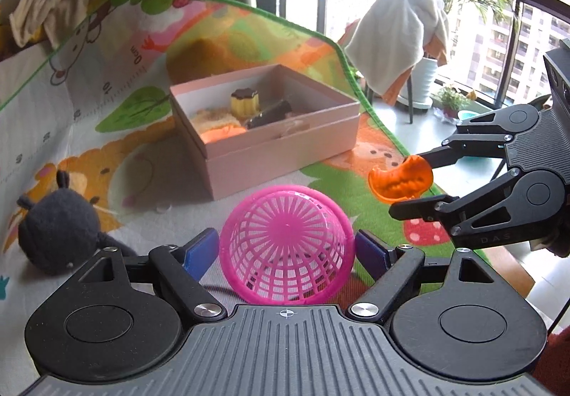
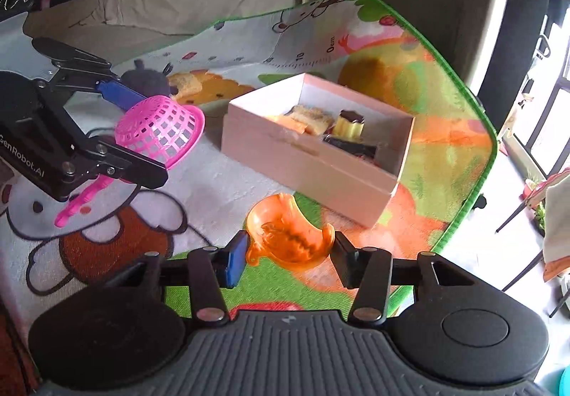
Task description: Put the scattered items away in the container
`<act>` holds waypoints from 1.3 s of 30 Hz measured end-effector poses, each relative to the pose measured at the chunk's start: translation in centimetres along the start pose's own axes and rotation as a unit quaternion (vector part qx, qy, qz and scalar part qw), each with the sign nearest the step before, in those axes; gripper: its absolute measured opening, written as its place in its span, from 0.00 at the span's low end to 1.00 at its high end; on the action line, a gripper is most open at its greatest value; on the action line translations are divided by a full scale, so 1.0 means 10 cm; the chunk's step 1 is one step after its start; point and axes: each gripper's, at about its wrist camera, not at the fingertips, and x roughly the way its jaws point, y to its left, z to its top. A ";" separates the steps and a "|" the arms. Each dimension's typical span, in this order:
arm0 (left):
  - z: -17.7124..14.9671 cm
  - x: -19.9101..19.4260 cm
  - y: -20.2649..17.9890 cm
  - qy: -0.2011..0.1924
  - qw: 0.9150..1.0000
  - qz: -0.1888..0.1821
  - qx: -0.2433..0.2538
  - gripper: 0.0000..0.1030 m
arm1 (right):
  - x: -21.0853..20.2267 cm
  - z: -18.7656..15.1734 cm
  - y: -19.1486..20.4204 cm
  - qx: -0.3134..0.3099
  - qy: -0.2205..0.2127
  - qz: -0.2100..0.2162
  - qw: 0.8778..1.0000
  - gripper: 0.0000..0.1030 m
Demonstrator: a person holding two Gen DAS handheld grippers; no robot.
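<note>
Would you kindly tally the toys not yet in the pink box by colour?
Pink: 1, the basket in the left tool
Orange: 1, the mould in the right tool
Black: 1, the plush on the mat
Total: 3

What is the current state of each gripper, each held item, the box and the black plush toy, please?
Left gripper: shut on pink basket.
Pink basket: held, lifted, on its side.
Right gripper: shut on orange mould.
Orange mould: held, lifted.
Pink box: open, partly filled.
Black plush toy: lying on mat.
</note>
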 end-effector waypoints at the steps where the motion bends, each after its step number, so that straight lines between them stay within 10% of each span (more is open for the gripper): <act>1: 0.11 0.01 -0.02 -0.011 1.000 0.000 0.014 0.85 | -0.02 0.08 -0.09 0.010 -0.012 -0.007 1.000 0.48; 14: 1.47 0.90 0.40 -0.115 0.993 0.018 0.011 0.85 | 0.81 1.35 -1.51 0.181 -0.091 0.008 0.979 0.49; 17: 1.57 1.22 0.58 -0.108 0.994 0.013 -0.007 0.93 | 1.16 1.43 -1.62 0.204 -0.078 0.000 0.976 0.74; 27: 1.11 1.44 0.83 -0.019 0.997 0.065 -0.038 0.96 | 1.47 1.16 -1.28 0.192 -0.020 -0.018 0.981 0.84; 39: 0.34 0.47 1.03 -0.051 0.989 0.093 -0.104 0.99 | 1.08 1.44 -0.19 0.067 -0.052 0.016 0.996 0.95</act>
